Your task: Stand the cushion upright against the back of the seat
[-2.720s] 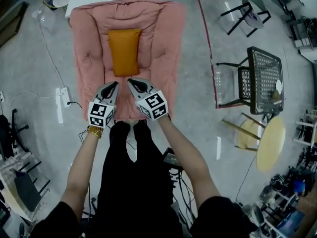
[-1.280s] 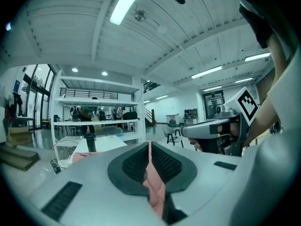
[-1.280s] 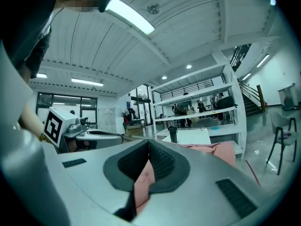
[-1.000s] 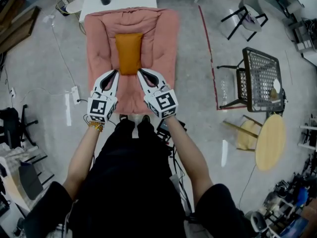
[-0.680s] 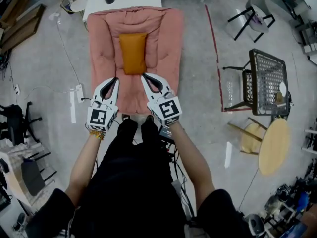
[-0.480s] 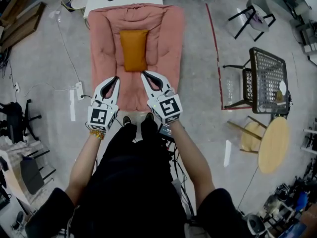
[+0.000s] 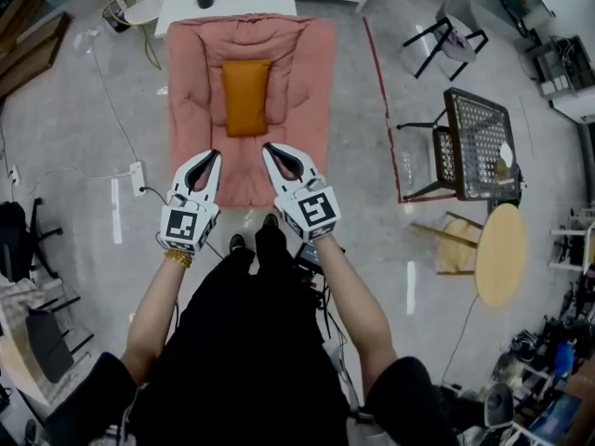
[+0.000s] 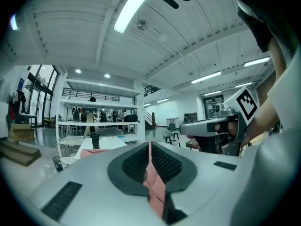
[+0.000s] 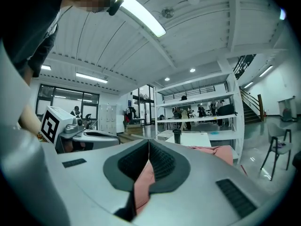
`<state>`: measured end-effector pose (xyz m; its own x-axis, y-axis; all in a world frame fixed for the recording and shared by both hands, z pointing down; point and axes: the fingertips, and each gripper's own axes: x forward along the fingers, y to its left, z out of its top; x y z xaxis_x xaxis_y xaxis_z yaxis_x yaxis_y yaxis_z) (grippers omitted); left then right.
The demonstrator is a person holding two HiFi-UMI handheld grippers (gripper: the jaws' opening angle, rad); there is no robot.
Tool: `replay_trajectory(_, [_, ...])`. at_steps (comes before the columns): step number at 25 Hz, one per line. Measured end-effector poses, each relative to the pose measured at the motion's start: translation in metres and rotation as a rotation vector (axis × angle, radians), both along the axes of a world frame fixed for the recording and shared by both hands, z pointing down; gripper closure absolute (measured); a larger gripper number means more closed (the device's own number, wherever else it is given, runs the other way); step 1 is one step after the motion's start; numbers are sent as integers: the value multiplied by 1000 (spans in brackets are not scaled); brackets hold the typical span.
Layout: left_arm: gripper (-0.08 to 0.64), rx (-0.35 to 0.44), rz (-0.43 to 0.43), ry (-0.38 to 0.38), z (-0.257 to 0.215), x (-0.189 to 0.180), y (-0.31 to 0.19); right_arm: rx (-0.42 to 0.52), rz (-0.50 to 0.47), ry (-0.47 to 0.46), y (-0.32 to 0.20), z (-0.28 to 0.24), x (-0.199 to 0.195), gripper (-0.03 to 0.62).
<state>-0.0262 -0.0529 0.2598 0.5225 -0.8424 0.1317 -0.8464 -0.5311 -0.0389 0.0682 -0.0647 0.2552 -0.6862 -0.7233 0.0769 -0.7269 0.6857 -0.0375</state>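
Cushion [image 7: 245, 98] clear of closed L/R tools [image 7: 216, 154] [image 7: 266, 147]

Right gripper [image 9: 149, 150], jaws pressed together, empty
Pink seat [image 9: 217, 151] just ahead-right of the tips, also glimpsed through the slit below them; white table [image 9: 190, 138] with dark bottle [image 9: 177, 136] beyond; left gripper [image 9: 89, 136] alongside to the left

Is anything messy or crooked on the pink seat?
Nothing stands out. The orange cushion sits straight along the middle of the pink seat, lined up with it. Only a power strip lies on the floor beside it.
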Motion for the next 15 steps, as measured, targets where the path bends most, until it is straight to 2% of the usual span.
replay_trajectory(2, [532, 39, 22, 24, -2, -9, 18, -6, 24, 1, 22, -2, -8, 575])
replay_trajectory(7, [532, 52, 59, 17, -1, -20, 67, -21, 66, 29, 73, -3, -18, 575])
replay_trajectory(13, [532, 71, 51, 31, -11, -2, 128, -14, 54, 8, 130, -5, -8, 575])
replay_trajectory(15, [532, 41, 31, 0, -12, 8, 150, -4, 37, -11, 150, -7, 0, 575])
